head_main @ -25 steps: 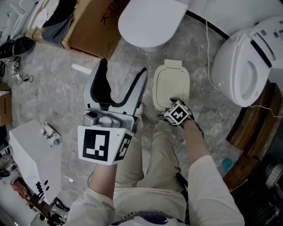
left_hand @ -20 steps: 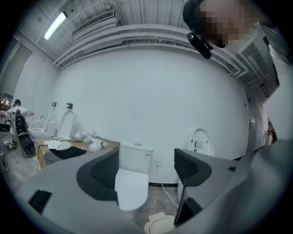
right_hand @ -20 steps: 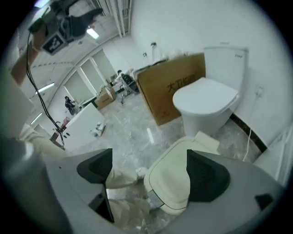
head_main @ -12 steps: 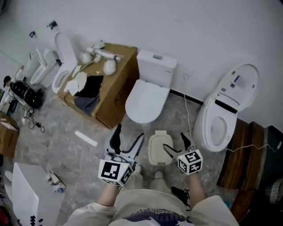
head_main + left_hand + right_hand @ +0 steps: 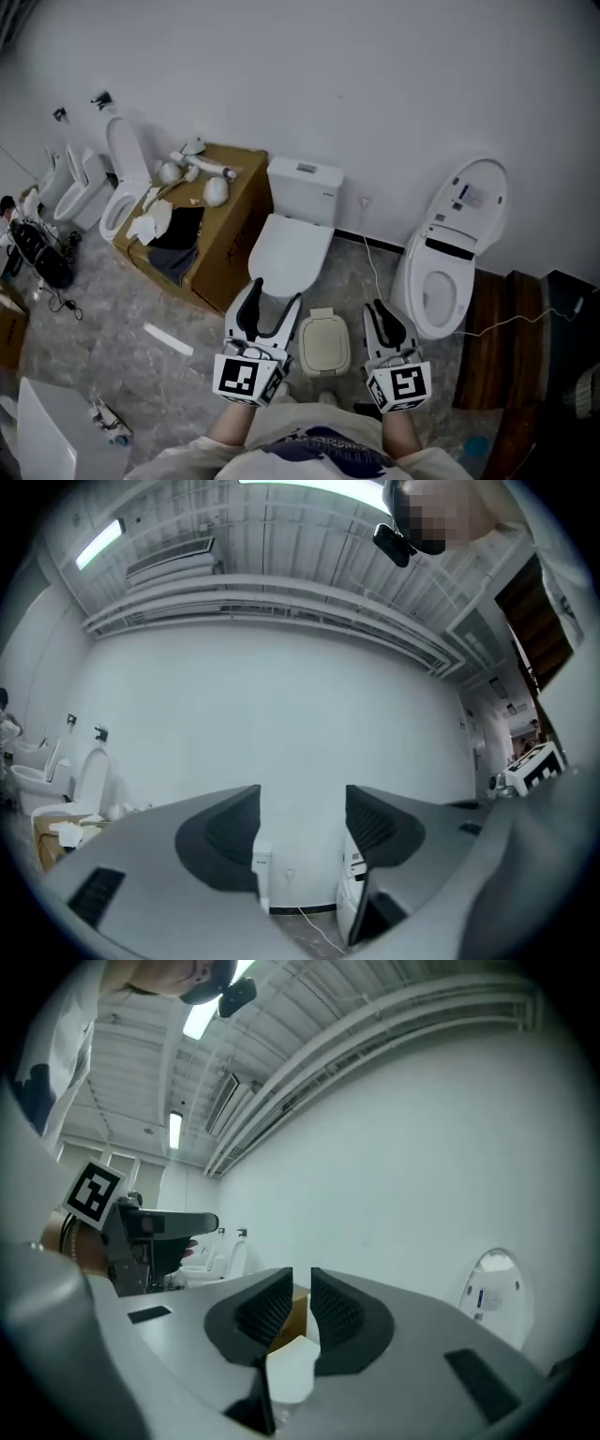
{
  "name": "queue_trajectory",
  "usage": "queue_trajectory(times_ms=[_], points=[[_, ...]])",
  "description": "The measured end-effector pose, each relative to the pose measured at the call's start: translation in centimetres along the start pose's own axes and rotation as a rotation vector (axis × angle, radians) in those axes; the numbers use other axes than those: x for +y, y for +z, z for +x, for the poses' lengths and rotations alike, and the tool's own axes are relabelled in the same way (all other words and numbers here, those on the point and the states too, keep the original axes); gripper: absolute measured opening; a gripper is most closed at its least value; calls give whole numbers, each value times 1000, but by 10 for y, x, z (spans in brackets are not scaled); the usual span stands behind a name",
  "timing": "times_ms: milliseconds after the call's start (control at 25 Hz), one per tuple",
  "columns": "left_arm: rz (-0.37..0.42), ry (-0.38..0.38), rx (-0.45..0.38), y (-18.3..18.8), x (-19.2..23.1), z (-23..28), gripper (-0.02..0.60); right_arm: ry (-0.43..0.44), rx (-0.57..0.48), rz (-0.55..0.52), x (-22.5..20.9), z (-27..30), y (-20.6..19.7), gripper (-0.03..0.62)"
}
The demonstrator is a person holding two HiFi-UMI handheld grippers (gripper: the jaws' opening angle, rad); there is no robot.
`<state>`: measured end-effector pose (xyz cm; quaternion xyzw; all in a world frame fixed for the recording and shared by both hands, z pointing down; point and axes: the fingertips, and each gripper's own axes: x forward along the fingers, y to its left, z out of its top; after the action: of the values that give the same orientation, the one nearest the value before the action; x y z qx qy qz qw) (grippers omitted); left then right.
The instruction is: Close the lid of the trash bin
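The small beige trash bin (image 5: 323,344) stands on the floor with its lid down flat, in the head view between my two grippers. My left gripper (image 5: 275,300) is held up to the left of the bin, well above it; its jaws stand wide and are closing, with only the white wall between them (image 5: 302,822). My right gripper (image 5: 381,317) is raised to the right of the bin. Its jaws are closing and stand nearly together with a thin gap, and nothing is between them (image 5: 301,1309). Neither gripper touches the bin.
A white toilet (image 5: 291,248) with its lid down stands just behind the bin. Another toilet (image 5: 441,272) with its lid raised is at the right, beside dark wooden boards (image 5: 492,337). A cardboard box (image 5: 220,234) with parts on it stands at the left, with more toilets (image 5: 117,192) beyond it.
Both grippers have risen away from the bin, the right one from the lid itself. The right jaws have come nearly together. The head view has lifted and now takes in the wall.
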<state>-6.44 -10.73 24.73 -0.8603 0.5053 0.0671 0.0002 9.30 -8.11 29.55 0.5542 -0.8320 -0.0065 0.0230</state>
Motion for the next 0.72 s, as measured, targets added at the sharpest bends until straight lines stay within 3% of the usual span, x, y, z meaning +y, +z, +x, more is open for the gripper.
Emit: queue_trajectory(times_ms=[120,360,720], points=[[12,-10,-33,11,-7,1,166,-38,-34,-70,3,-3,17,15],[49,12,-73,30,-11,0,2,-88,-74,-53,2,-7,33,9],[99,25,-133,50,-12,-8,-2,-107,-194,-30,4,-17,67,9]])
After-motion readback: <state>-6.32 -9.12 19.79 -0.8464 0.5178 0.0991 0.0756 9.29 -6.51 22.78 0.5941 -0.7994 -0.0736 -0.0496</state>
